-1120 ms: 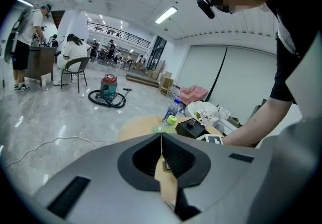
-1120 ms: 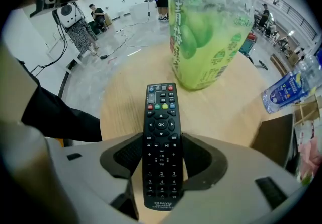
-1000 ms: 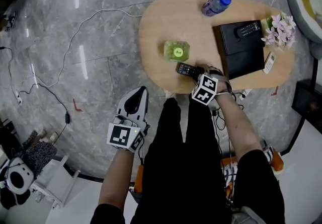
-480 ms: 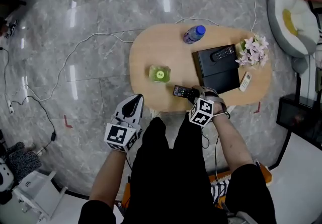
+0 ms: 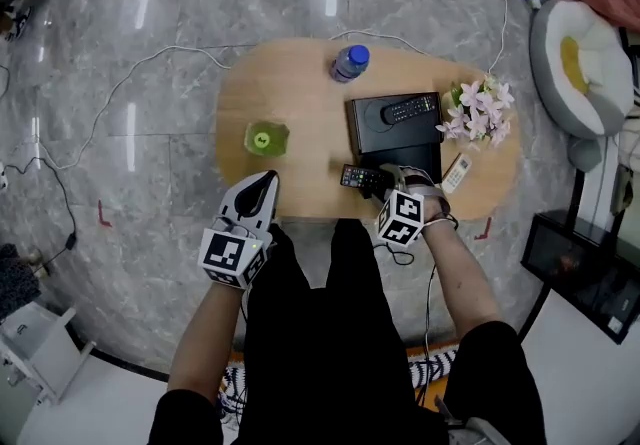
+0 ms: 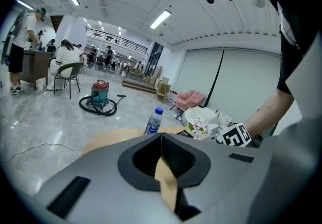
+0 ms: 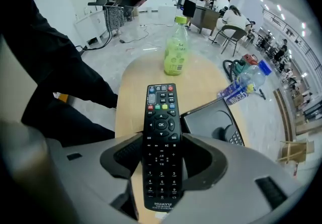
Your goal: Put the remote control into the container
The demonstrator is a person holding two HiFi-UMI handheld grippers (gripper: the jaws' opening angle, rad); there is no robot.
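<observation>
Remote control (image 7: 160, 117) gripped by right tongs (image 7: 161, 142) | left tongs (image 6: 161, 136) closed, empty | bottle (image 5: 349, 63) near container (image 5: 395, 139)

Wooden table (image 5: 300, 93), water bottle (image 5: 350, 63), black container (image 5: 395, 143), flowers (image 5: 478, 111)

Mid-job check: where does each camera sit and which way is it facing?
Head view: on the head, steeply down at table; arms, legs, left tool, right tool show.
Left gripper view: on left tool, across table toward water bottle; right forearm shows.
Right gripper view: on right tool, along clamped remote control toward green bottle; black clothing shows.
Shared: water bottle, all three.
</observation>
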